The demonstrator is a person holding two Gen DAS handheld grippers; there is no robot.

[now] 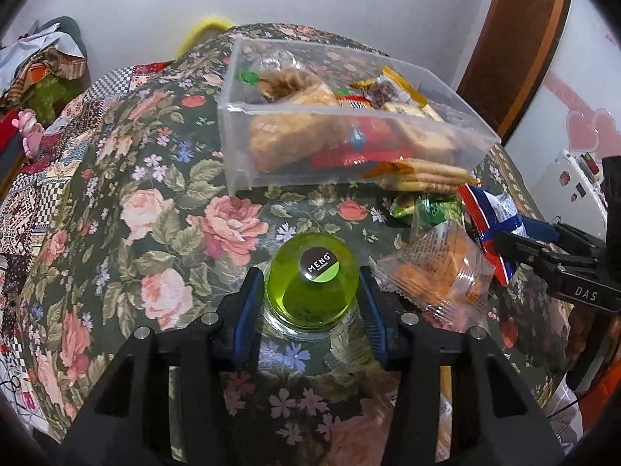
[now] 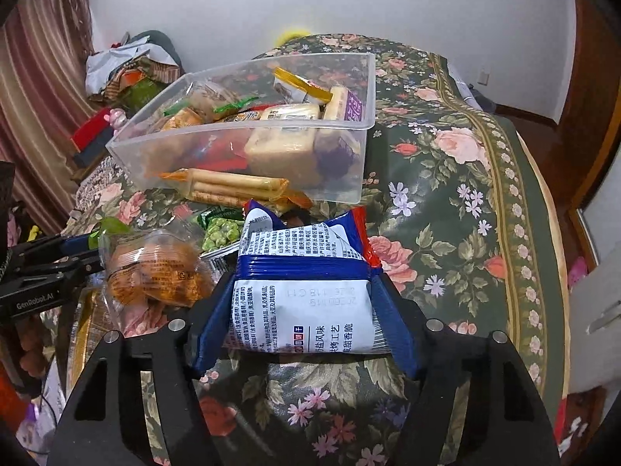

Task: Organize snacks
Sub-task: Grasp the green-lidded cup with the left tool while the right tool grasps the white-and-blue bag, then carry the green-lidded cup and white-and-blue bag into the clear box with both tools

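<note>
1. A floral tablecloth (image 1: 163,209) covers the table.
2. A clear bin (image 2: 240,143) of snacks sits on it.
3. The right gripper (image 2: 306,310) clamps a blue-and-white packet (image 2: 310,299) just in front of the bin.
4. The left gripper (image 1: 310,295) grips a green jelly cup (image 1: 312,287) beside a clear-wrapped orange snack (image 1: 438,272).

left hand-held gripper (image 1: 310,303): blue pads pressed on green jelly cup (image 1: 312,285) | ahead of it: clear bin (image 1: 349,136) of snacks on floral tabletop (image 1: 155,194) | to its right: orange snack pack (image 1: 438,272) | farther right: right hand-held gripper (image 1: 500,240) clamping blue-white packet (image 1: 493,217)
</note>
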